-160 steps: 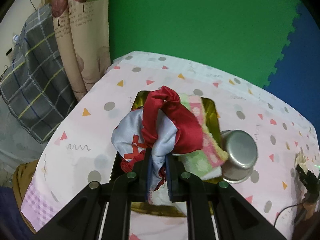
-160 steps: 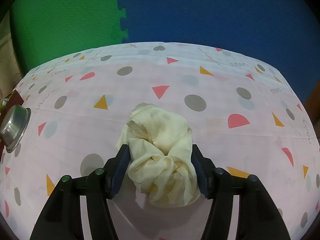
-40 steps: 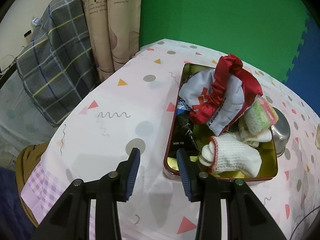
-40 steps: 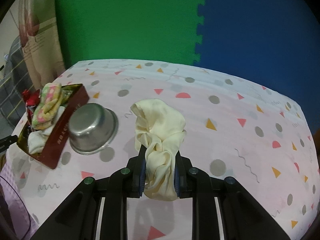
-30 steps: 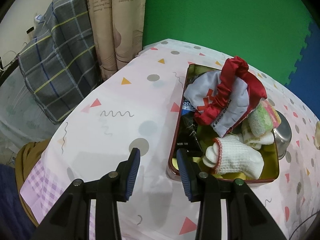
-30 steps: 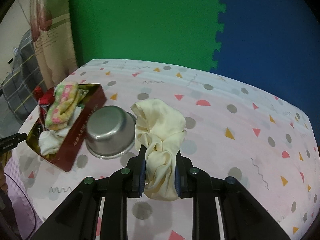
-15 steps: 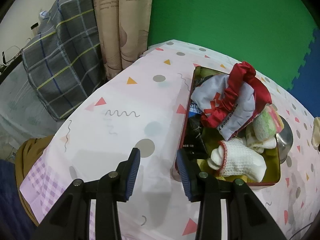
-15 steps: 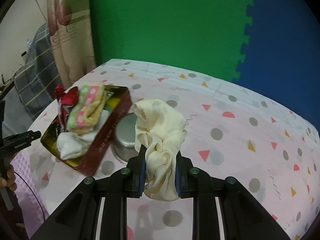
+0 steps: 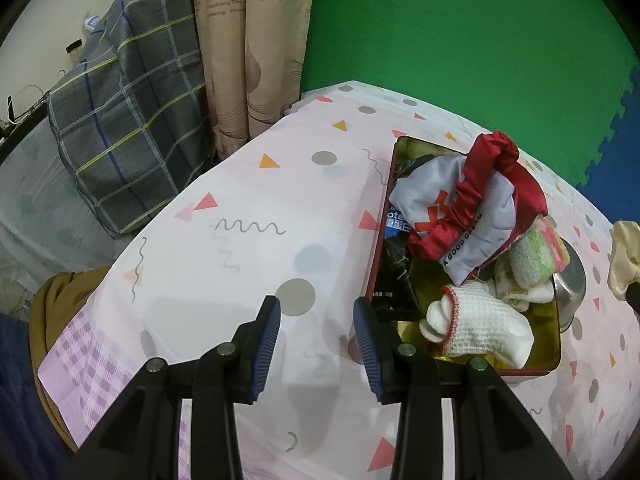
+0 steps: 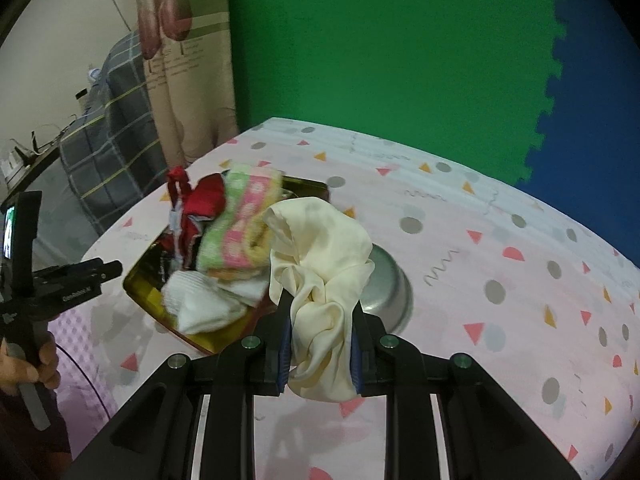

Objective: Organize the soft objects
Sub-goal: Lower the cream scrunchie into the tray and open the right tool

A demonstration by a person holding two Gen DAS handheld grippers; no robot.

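My right gripper [image 10: 320, 316] is shut on a cream satin scrunchie [image 10: 320, 256] and holds it in the air just right of a red-rimmed gold tin [image 10: 224, 340]. The tin [image 9: 384, 240] holds a grey and red cloth bundle [image 9: 460, 216], a pink-green towel [image 9: 536, 256] and a white sock [image 9: 480, 328]. In the right wrist view the towel [image 10: 240, 224] and sock [image 10: 200, 304] show too. My left gripper [image 9: 316, 336] is open and empty over the tablecloth, left of the tin. The scrunchie also shows at the left wrist view's right edge [image 9: 622, 264].
A steel bowl [image 10: 388, 292] sits upside down right of the tin, partly behind the scrunchie. The table has a pink patterned cloth [image 9: 260, 220]. A plaid-covered piece of furniture [image 9: 128, 120] and curtains [image 9: 248, 40] stand off the table's left edge.
My right gripper has carried the scrunchie leftwards, from over the bowl to beside the tin. My left gripper has drawn slightly back and left from the tin, still open.
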